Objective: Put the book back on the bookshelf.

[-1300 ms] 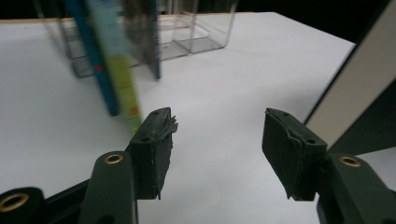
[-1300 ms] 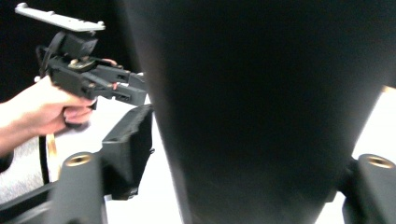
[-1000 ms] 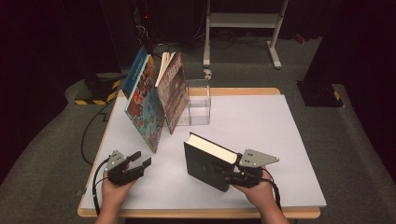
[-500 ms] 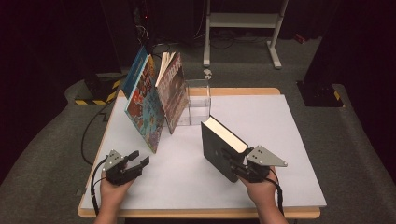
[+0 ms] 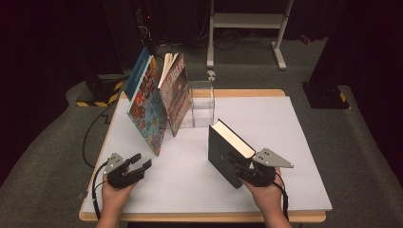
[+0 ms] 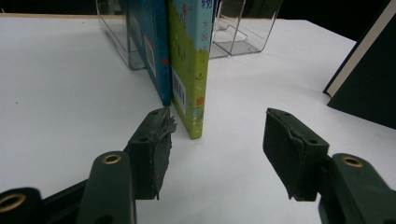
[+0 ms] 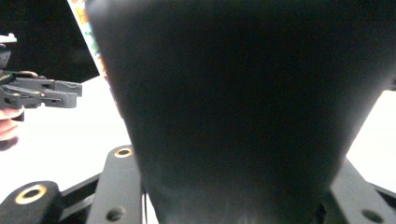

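1. Now the black book is held upright on the white table by the right gripper, whose jaws have just been opening around it.
2. Ideally, it is kept vertical and guided toward the leaning books at the clear holder.
3. Meanwhile, the left gripper is kept half-open, empty.

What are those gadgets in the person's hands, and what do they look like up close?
Each bare hand grips a black handheld tool. The left gripper and right gripper both end in two black jaws with worn, dark pads and brass-ringed screw holes. A grey three-cornered plate sits on top of each, and a black cable trails back from it. No sleeves are visible.
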